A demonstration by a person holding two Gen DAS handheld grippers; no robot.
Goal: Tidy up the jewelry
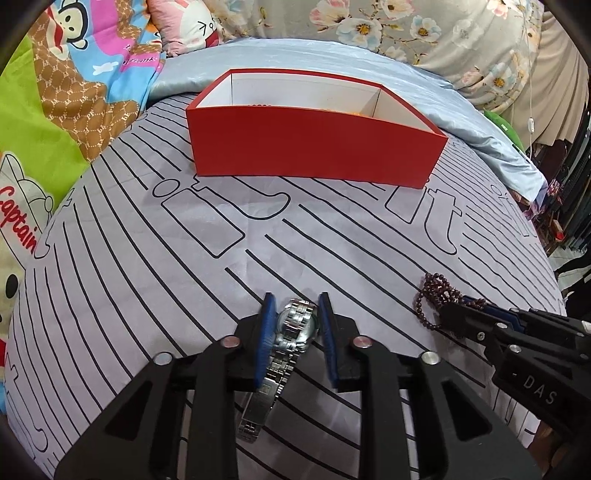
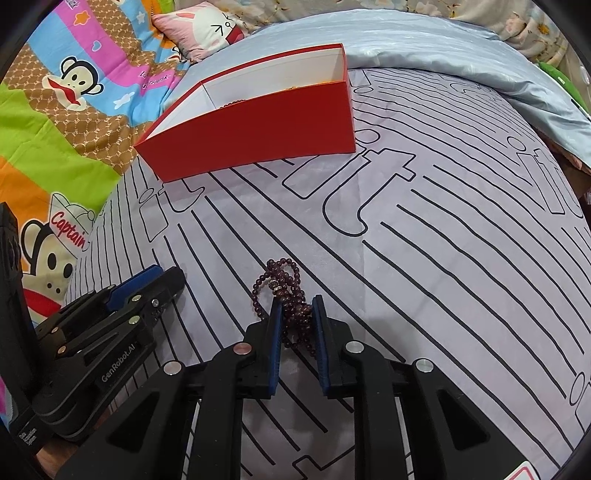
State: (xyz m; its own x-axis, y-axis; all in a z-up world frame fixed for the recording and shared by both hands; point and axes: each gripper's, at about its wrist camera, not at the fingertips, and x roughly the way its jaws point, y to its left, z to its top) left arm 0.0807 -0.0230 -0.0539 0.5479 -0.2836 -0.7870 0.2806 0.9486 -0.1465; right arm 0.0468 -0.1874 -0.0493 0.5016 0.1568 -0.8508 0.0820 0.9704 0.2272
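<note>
- L gripper (image 1: 295, 306), bottom centre of left wrist view: blue pads either side of a silver watch (image 1: 291, 332), pads close on the watch case; contact looks likely on both sides but can't tell for sure, so grip state unclear.
- Watch band runs down btw the fingers toward bottom of frame, metal links, clasp end lying on the cloth.
- R gripper (image 2: 297, 306), bottom centre of right wrist view: blue pads pressed onto a bunch of dark red beads (image 2: 291, 295); clamped on it.
- Bead loops stick out above the fingertips and to the left; rest of strand bunched btw the pads.
- In left wrist view the R gripper comes in from the right edge, beads at its tip, mid-right of frame.
- In right wrist view the L gripper sits at lower left, near the beads but apart.
- Both on a grey cloth w/ black line print (image 2: 443, 258).
- Red box (image 1: 314, 147), white inside, w/ divider, upper centre in left view, upper left in right view; well apart from both grippers. Some beads barely visible inside.
- Cartoon monkey blanket (image 2: 74, 92) at left; floral fabric (image 1: 406, 26) at top.
</note>
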